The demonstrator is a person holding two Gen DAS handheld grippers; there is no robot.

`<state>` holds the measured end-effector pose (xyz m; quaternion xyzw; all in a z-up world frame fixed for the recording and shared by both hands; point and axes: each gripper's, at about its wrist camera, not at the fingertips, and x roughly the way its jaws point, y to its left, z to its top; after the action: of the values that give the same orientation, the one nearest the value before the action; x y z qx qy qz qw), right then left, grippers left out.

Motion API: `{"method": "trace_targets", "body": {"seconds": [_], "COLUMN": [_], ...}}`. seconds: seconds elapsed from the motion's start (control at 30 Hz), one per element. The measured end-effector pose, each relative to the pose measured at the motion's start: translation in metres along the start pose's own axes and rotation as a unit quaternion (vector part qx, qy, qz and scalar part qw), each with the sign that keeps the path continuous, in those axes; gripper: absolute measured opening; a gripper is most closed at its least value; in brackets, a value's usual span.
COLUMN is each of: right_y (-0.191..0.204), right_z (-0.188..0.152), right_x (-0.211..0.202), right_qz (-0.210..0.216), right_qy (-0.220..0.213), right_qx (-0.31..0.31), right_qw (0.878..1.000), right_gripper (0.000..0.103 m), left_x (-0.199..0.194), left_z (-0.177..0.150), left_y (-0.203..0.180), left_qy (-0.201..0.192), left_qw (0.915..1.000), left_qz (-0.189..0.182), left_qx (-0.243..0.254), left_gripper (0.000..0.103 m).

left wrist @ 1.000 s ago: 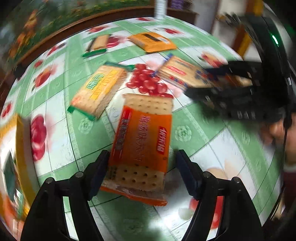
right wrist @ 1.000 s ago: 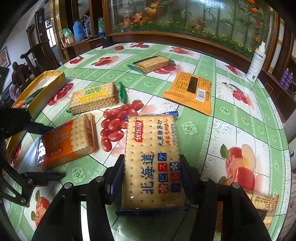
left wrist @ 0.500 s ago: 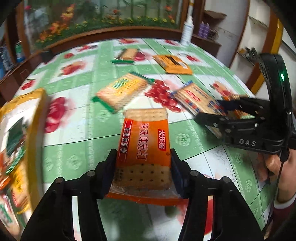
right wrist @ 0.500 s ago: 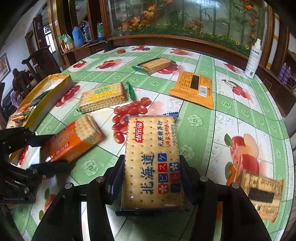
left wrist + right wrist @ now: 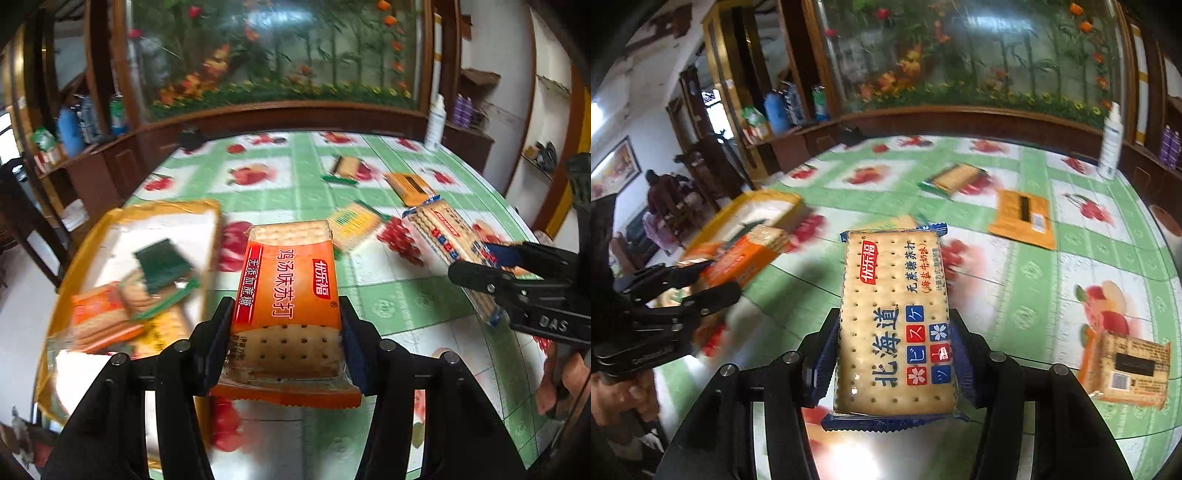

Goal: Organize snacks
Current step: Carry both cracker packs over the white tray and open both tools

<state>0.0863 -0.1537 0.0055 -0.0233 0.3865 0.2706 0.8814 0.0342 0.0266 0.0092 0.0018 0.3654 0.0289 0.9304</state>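
Note:
My left gripper [image 5: 284,332] is shut on an orange cracker pack [image 5: 288,280], held tilted above the green fruit-print tablecloth. Just left of it is a yellow tray [image 5: 92,236] holding several cracker packs. My right gripper [image 5: 895,347] is shut on a blue-edged cracker pack [image 5: 894,295], also lifted off the table. In the left wrist view the right gripper [image 5: 469,258] and its blue-edged pack [image 5: 443,225] are at the right. The right wrist view shows the left gripper [image 5: 713,280] with the orange pack [image 5: 746,251] near the yellow tray [image 5: 768,197].
Loose packs lie on the table: a yellow one [image 5: 352,221], an orange one [image 5: 1023,216], a green-edged one [image 5: 955,177], and one at the front right [image 5: 1126,365]. A white bottle [image 5: 1110,144] stands at the far right edge. A person [image 5: 661,192] sits far left.
The left gripper's jaws closed on the orange pack. Both grippers then rose with their packs, and the left one swung left so the yellow tray came into view.

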Motion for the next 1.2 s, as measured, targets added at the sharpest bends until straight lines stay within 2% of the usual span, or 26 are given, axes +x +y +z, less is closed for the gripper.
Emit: {"method": "trace_targets", "body": {"seconds": [0.3,0.7,1.2], "right_y": [0.062,0.121,0.175], "right_z": [0.017,0.031,0.051], "right_x": [-0.002,0.01,0.041], "right_qz": [0.046,0.085,0.123], "right_qy": [-0.018,-0.025,-0.016], "right_qx": [-0.039,-0.074,-0.1], "right_qw": [0.998,0.993,0.987], "right_gripper": [0.056,0.056,0.056], "left_x": [-0.02,-0.036,-0.035], "left_z": [-0.004,-0.015,-0.03], "left_y": [0.039,0.085,0.146], "left_qy": [-0.026,-0.046,-0.037], "left_qw": [0.9982,0.9921,0.9835], "left_qz": [0.041,0.082,0.116], "left_qx": [-0.036,-0.082,-0.134], "left_gripper": [0.053,0.053,0.053]}}
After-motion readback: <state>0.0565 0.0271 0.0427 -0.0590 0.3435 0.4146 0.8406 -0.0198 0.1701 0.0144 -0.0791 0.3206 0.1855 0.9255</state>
